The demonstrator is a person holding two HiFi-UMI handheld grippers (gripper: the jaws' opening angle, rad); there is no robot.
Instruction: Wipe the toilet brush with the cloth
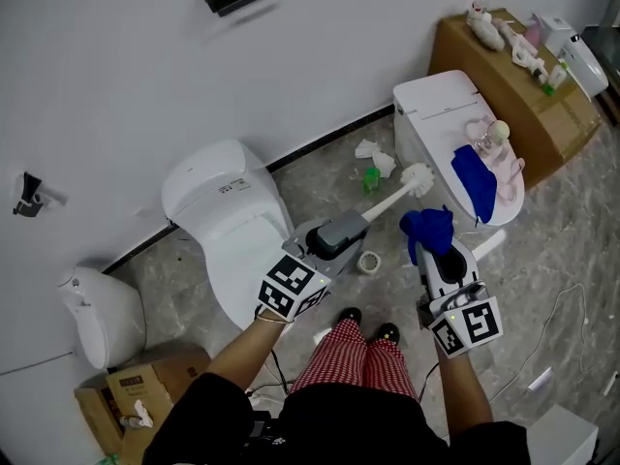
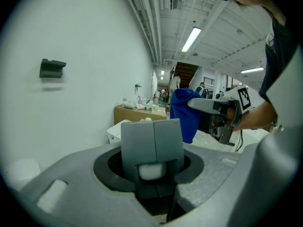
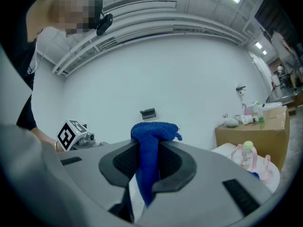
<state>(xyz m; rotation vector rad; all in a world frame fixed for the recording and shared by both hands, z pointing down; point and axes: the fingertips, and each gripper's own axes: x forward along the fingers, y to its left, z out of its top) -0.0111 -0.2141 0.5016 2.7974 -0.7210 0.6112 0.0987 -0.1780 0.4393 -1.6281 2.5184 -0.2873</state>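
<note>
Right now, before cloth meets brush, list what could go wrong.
1. The left gripper holds the toilet brush well back on its handle, so wiping pressure near the head might lever it loose.
2. The right gripper pinches the cloth as a bunched wad, not spread out. It may wipe poorly or pull free if it snags on the bristles.

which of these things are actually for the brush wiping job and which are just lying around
For the job:
- toilet brush, held in the left gripper
- blue cloth, held in the right gripper

Just lying about:
- second blue cloth on the toilet lid
- tape roll
- green bottle
- crumpled tissues
- cardboard box
</note>
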